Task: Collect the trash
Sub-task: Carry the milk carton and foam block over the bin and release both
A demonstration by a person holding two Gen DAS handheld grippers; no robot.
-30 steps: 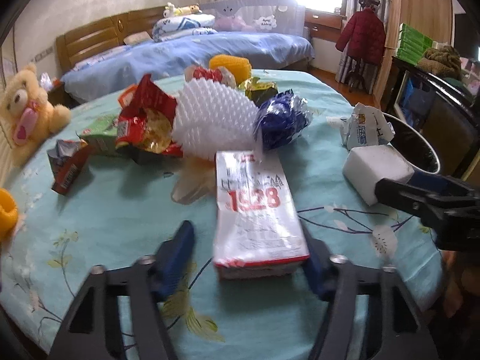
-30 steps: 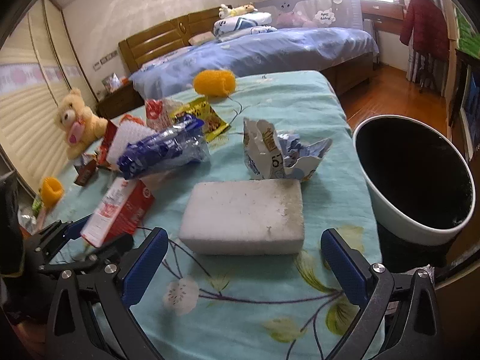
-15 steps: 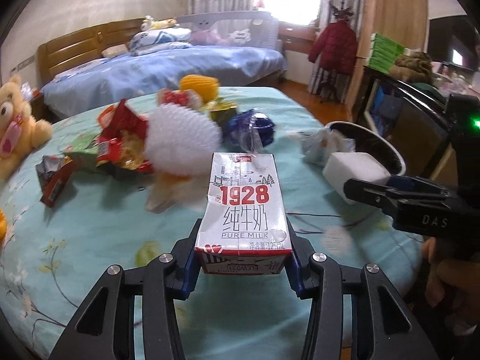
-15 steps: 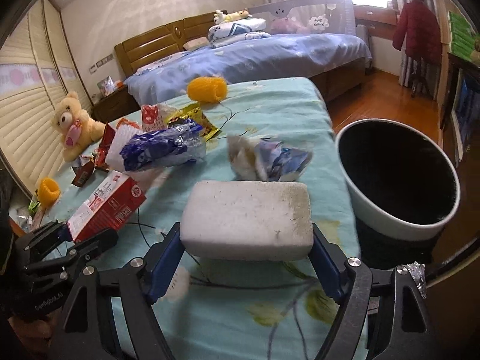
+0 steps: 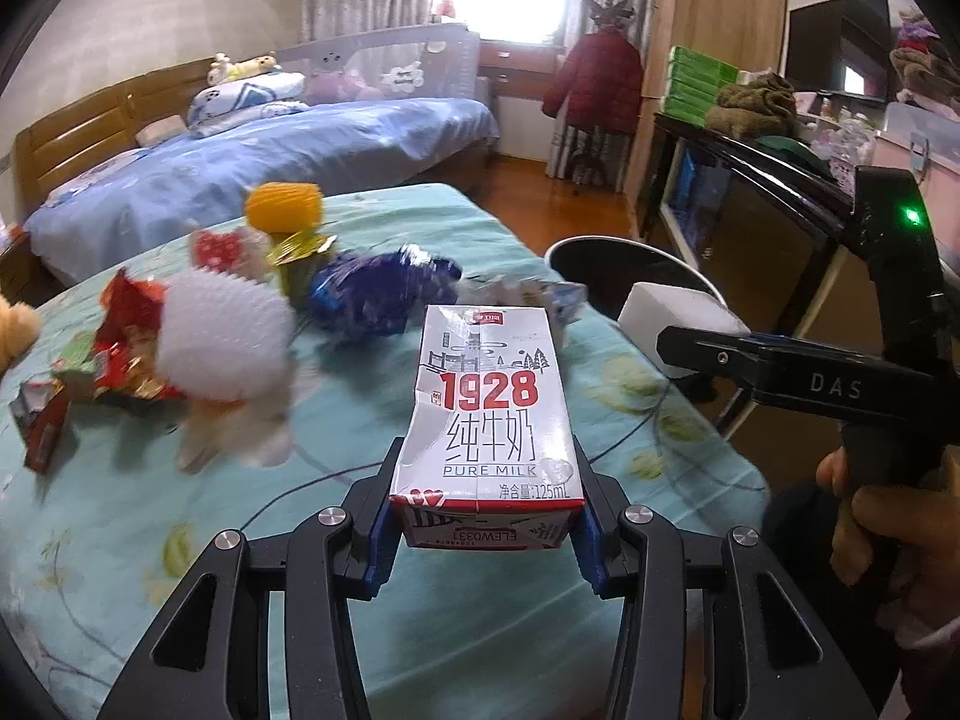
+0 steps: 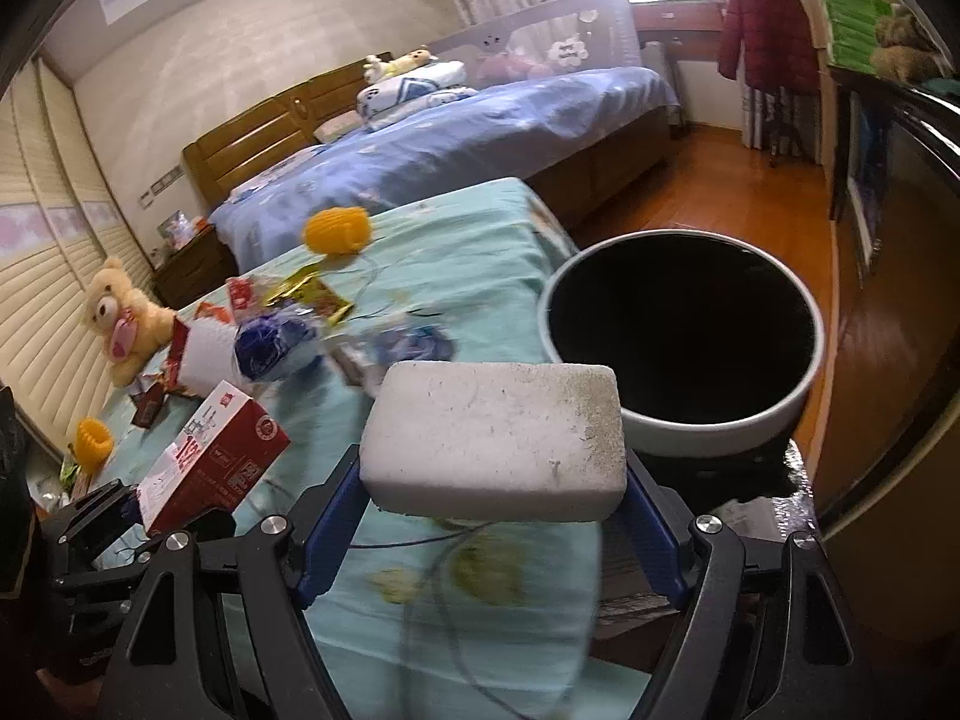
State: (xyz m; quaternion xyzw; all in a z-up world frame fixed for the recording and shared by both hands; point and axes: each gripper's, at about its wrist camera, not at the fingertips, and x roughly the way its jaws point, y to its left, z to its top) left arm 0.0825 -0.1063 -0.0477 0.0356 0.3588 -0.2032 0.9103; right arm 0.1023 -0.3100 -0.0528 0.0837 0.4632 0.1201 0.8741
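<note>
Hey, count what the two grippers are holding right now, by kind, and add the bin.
Red-and-white 1928 milk carton, in the left gripper: 1
White foam block, in the right gripper: 1
Round white trash bin: 1
Total: 3

my left gripper (image 5: 486, 531) is closed down on the milk carton (image 5: 489, 414), its blue-padded fingers (image 5: 379, 546) pressed against the carton's two sides near its base, and the carton is off the table. my right gripper (image 6: 495, 525) is clamped the same way on the white foam block (image 6: 495, 438), one blue pad against each short end, with the block raised in front of the camera. in the left view the right gripper (image 5: 708, 348) reaches in from the right edge, level with the left one and well apart from it. my right hand (image 5: 882, 516) wraps its black handle, fingers curled around the grip.
</note>
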